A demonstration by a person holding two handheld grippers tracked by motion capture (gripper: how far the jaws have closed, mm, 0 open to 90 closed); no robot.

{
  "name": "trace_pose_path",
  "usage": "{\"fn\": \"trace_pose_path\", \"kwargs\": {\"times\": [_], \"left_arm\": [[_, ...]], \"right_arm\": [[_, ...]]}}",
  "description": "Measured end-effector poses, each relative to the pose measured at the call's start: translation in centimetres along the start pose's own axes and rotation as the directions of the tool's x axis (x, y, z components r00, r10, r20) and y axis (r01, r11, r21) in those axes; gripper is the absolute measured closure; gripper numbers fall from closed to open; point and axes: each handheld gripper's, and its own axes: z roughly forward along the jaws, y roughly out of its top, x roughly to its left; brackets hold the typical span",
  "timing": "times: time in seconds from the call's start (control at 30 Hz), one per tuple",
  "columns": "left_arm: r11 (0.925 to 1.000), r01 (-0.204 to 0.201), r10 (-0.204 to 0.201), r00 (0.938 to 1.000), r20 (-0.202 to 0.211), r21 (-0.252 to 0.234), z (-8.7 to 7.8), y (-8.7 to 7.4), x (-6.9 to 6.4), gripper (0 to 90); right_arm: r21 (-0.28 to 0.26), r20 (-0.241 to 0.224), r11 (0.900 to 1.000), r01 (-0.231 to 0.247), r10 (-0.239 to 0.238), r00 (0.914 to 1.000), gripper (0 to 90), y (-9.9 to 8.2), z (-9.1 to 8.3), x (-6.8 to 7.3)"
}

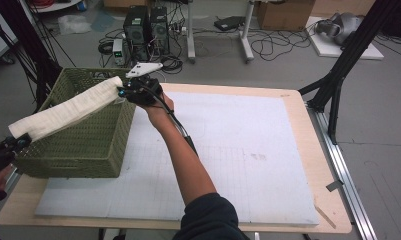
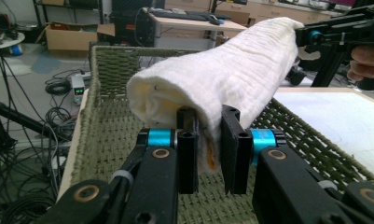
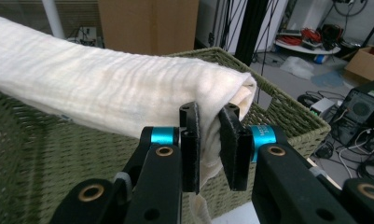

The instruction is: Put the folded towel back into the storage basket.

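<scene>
A rolled white towel (image 1: 68, 109) stretches between my two grippers above the green woven basket (image 1: 83, 150). My left gripper (image 1: 14, 143) is shut on the towel's near end at the left edge of the high view; in the left gripper view its jaws pinch the cloth (image 2: 211, 140). My right gripper (image 1: 125, 91) is shut on the far end over the basket's back right corner, and in the right gripper view the towel (image 3: 105, 93) runs off to the left from my right gripper (image 3: 209, 140). The towel hangs in the air, slanting down toward the left.
The basket stands on the left part of a white mat (image 1: 238, 150) on a wooden table (image 1: 333, 200). Computer towers (image 1: 147, 27), cables and boxes lie on the floor beyond. A black tripod leg (image 1: 338, 70) stands at the table's right.
</scene>
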Motion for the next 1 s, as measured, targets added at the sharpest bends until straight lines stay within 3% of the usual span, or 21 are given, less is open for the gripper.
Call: {"fn": "trace_pose_path", "kwargs": {"times": [0.3, 0.73, 0.8, 0.87, 0.93, 1.0], "left_arm": [[0.9999, -0.004, 0.005, 0.9994, -0.033, 0.016, -0.1, -0.6, 0.7, 78.1], [0.9992, -0.021, 0.023, 0.9977, -0.064, 0.034, 0.2, -0.8, 1.0, 77.1], [0.997, -0.004, 0.009, 0.9976, -0.068, 0.078, 0.7, -1.0, 1.4, 69.9], [0.9945, 0.018, -0.01, 0.997, -0.076, 0.103, 0.7, -1.0, 1.6, 50.5], [0.9966, -0.008, 0.016, 0.9953, -0.096, 0.082, 0.2, -0.8, 1.4, 40.1], [0.9977, -0.027, 0.033, 0.9934, -0.11, 0.063, -0.5, -0.5, 1.2, 34.9]], "right_arm": [[0.027, 0.023, 0.9996, 0.005, -0.006, 0.9997, 79.7, 0.7, 2.8, 0.4], [0.032, 0.065, 0.9995, 0.001, -0.003, 0.9979, 79.5, 1.0, 5.0, 0.9], [0.053, 0.103, 0.9986, 0.006, -0.012, 0.9946, 72.6, 0.9, 5.7, 0.9], [0.089, 0.133, 0.996, 0.006, -0.018, 0.991, 60.7, 0.5, 6.2, 0.9], [0.106, 0.13, 0.9942, -0.014, 0.001, 0.9915, 54.2, 0.3, 6.2, 0.7], [0.105, 0.126, 0.9944, 0.011, -0.024, 0.9917, 53.7, 0.3, 5.7, 0.5]]}}
